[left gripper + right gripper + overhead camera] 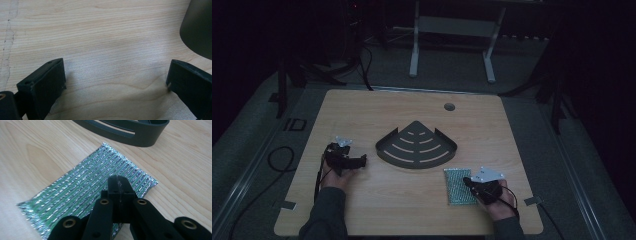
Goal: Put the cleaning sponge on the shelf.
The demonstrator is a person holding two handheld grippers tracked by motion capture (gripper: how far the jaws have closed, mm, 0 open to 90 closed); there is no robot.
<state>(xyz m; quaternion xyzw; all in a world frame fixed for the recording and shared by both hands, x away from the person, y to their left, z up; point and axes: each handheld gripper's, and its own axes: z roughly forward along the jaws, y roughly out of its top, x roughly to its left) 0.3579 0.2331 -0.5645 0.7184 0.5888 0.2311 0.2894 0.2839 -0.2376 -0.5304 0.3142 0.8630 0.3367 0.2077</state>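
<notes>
On the wooden table (377,200) there are two grippers, one dark fan-shaped tray and one shiny green-and-silver pad.

The left gripper (360,161) lies low near the table's left side, held in the person's left hand (334,176) and pointing toward the tray (416,146), just short of its left corner. In the left gripper view its two jaws stand wide apart with bare wood between them, holding nothing; a rounded piece of the tray's wall (198,27) shows at the upper right, clear of the jaws.

The tray sits in the middle of the table, between the two grippers, with curved slots in its floor.

The pad (459,186) lies flat just in front of the tray's right corner, not touching it. The right gripper (468,182), held in the person's right hand (500,204), reaches over the pad's right edge. In the right gripper view its jaws are pressed together above the pad (82,187); whether they touch or pinch it cannot be told. The tray's wall (140,137) lies beyond the pad.
</notes>
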